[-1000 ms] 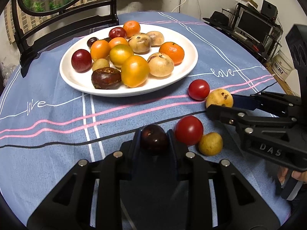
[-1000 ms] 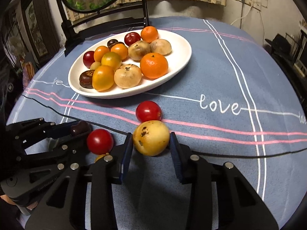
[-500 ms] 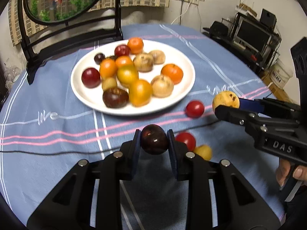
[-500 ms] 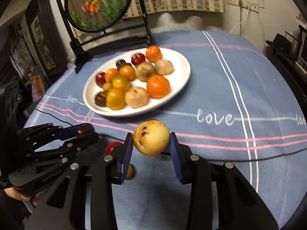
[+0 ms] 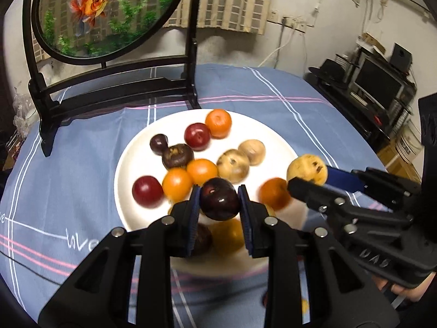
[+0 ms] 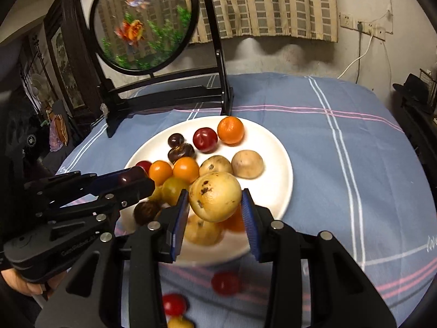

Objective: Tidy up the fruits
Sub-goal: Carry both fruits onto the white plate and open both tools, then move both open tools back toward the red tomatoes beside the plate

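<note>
step: carrying 2 fruits to plate (image 6: 284,169) | left gripper (image 5: 218,205) jaws clamped on dark plum (image 5: 220,202), above plate's near side | right gripper (image 6: 215,205) jaws holding spotted yellow fruit (image 6: 215,196) over plate | next: find free spots, lower, release gently | 2 red tomatoes (image 6: 226,283) left on tabletop

plate (image 6: 275,196) on table (image 6: 355,164) | stand (image 6: 169,98) behind plate | tomatoes (image 6: 226,283) before plate

Your right gripper (image 6: 215,205) clamps a speckled yellow fruit (image 6: 215,196) over the white plate's (image 6: 278,188) near edge — left gripper (image 6: 136,178) pinches a dark plum (image 6: 130,175) at left. Two red tomatoes (image 6: 226,283) lie w/ a yellow fruit on the blue cloth (image 6: 355,164), near side.
</note>
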